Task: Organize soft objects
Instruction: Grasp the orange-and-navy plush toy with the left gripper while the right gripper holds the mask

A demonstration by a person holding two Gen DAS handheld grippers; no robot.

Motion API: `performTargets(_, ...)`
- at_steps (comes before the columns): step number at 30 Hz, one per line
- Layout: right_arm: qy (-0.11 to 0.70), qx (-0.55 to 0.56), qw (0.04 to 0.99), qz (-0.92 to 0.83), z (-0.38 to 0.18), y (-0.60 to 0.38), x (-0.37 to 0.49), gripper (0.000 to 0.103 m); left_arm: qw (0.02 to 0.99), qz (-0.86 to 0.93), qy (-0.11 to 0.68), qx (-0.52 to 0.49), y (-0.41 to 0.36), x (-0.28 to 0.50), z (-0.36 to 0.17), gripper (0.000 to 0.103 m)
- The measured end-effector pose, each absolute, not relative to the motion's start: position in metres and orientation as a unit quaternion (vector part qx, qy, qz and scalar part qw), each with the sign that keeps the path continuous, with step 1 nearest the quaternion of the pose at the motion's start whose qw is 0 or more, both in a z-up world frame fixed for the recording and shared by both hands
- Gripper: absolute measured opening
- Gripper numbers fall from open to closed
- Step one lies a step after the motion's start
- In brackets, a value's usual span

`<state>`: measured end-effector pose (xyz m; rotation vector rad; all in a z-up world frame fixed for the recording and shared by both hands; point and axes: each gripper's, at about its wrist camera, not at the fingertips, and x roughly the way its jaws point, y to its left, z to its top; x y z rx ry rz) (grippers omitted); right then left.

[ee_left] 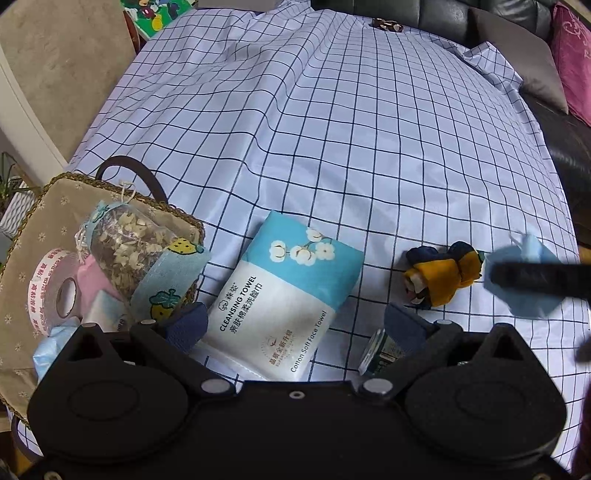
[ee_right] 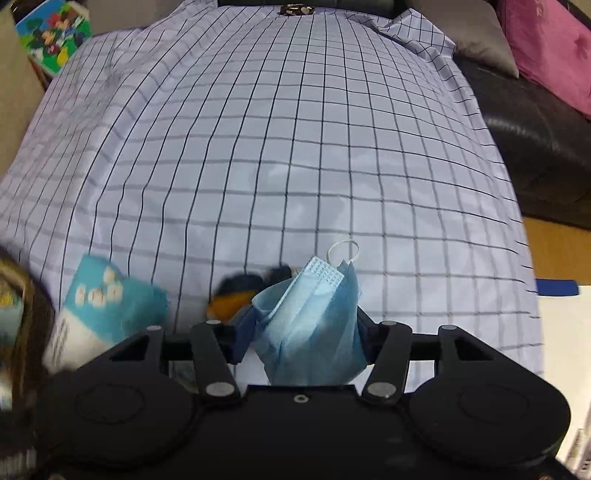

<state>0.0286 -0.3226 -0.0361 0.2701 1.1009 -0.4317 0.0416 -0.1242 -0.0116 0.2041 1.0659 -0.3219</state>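
My right gripper (ee_right: 304,332) is shut on a crumpled blue face mask (ee_right: 310,321), held off the checked cloth. In the left wrist view the mask (ee_left: 524,273) shows blurred at the right, with a dark finger (ee_left: 535,280) across it. My left gripper (ee_left: 293,328) is open above the near end of a cleansing towel pack (ee_left: 288,295), touching nothing. A yellow and navy fabric piece (ee_left: 439,277) lies right of the pack. The woven basket (ee_left: 173,212) at the left holds a sachet of dried flowers (ee_left: 125,240), a strawberry-print cloth (ee_left: 173,280) and a tape roll (ee_left: 55,291).
A small jar (ee_left: 380,352) lies on its side by my left gripper's right finger. The checked cloth (ee_left: 332,129) covers the table. A dark sofa (ee_right: 535,147) with a pink cushion (ee_right: 546,48) stands at the right. A cartoon-print box (ee_right: 51,33) sits far left.
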Motion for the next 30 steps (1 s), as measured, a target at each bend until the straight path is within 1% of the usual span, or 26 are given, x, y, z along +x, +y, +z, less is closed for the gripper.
performTargets(7, 0.54, 0.145, 0.806, -0.195, -0.033, -0.304, -0.035, 0.053, 0.84, -0.157, 0.507, 0.109, -0.132, 0.036, -0.015, 0.098)
performTargets(16, 0.576, 0.181, 0.775, -0.188, -0.047, -0.276, -0.102, 0.053, 0.831, -0.168, 0.514, 0.13, -0.142, 0.027, -0.024, 0.098)
performTargets(23, 0.575, 0.206, 0.772, -0.177, -0.049, -0.265, -0.119, 0.053, 0.828, -0.19, 0.511, 0.133, -0.151, 0.018, -0.023, 0.098)
performTargets(30, 0.571, 0.172, 0.783, -0.175, -0.049, -0.26, -0.114, 0.053, 0.828, -0.203, 0.501, 0.151, -0.179, 0.021, -0.032, 0.098)
